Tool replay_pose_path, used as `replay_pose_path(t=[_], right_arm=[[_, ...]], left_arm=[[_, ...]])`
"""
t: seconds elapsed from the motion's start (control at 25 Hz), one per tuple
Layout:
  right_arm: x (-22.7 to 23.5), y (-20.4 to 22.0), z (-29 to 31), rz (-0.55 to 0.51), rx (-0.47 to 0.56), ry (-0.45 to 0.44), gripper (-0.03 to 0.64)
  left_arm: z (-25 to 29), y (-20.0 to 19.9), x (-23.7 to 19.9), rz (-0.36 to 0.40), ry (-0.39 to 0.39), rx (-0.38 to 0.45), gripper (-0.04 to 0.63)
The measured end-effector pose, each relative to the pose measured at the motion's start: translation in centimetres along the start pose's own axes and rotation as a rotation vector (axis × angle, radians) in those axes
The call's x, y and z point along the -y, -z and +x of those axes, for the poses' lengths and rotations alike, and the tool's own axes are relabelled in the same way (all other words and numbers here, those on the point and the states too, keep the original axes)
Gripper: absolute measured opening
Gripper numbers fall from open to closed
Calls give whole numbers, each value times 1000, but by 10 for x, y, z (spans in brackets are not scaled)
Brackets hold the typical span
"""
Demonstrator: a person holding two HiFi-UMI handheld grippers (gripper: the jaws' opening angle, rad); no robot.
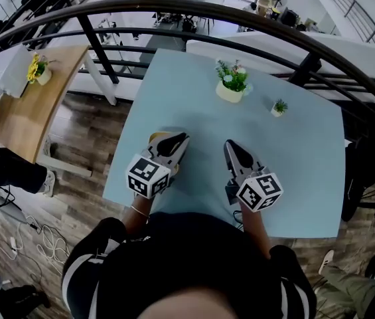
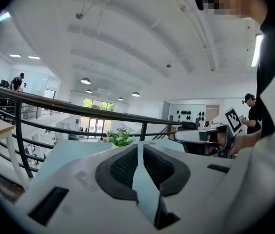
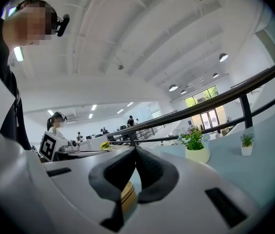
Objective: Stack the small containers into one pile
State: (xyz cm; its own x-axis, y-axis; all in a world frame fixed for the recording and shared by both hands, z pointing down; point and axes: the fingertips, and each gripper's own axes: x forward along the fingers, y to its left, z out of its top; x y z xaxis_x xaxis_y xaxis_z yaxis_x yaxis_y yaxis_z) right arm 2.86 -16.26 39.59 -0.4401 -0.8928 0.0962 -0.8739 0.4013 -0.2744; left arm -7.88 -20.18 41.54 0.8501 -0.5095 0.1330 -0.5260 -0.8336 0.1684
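A tan small container (image 1: 158,138) sits on the light blue table (image 1: 194,118), mostly hidden under my left gripper (image 1: 180,138). In the right gripper view, tan stacked rims of the containers (image 3: 126,195) show through the gap low between the jaws. My left gripper (image 2: 140,148) is shut, with only a thin slit of table showing between its pads and nothing held. To its right, my right gripper (image 1: 231,146) hovers over bare table. Its jaws (image 3: 135,149) meet at the tips and it is shut on nothing.
A white pot of flowers (image 1: 231,85) and a tiny potted plant (image 1: 279,107) stand at the far side of the table. A dark curved railing (image 1: 194,8) runs behind it. A wooden table (image 1: 34,105) with yellow flowers lies to the left, across a floor gap.
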Motion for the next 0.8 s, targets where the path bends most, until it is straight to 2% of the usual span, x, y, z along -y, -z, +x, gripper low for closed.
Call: replay_pose_path(t=[0.28, 0.8], right_arm=[[-3, 3, 5, 3, -11, -20, 0], [-5, 2, 1, 10, 1, -18, 0]], left_arm=[[-4, 7, -7, -4, -30, -26, 43], [-8, 9, -6, -5, -39, -43, 43]])
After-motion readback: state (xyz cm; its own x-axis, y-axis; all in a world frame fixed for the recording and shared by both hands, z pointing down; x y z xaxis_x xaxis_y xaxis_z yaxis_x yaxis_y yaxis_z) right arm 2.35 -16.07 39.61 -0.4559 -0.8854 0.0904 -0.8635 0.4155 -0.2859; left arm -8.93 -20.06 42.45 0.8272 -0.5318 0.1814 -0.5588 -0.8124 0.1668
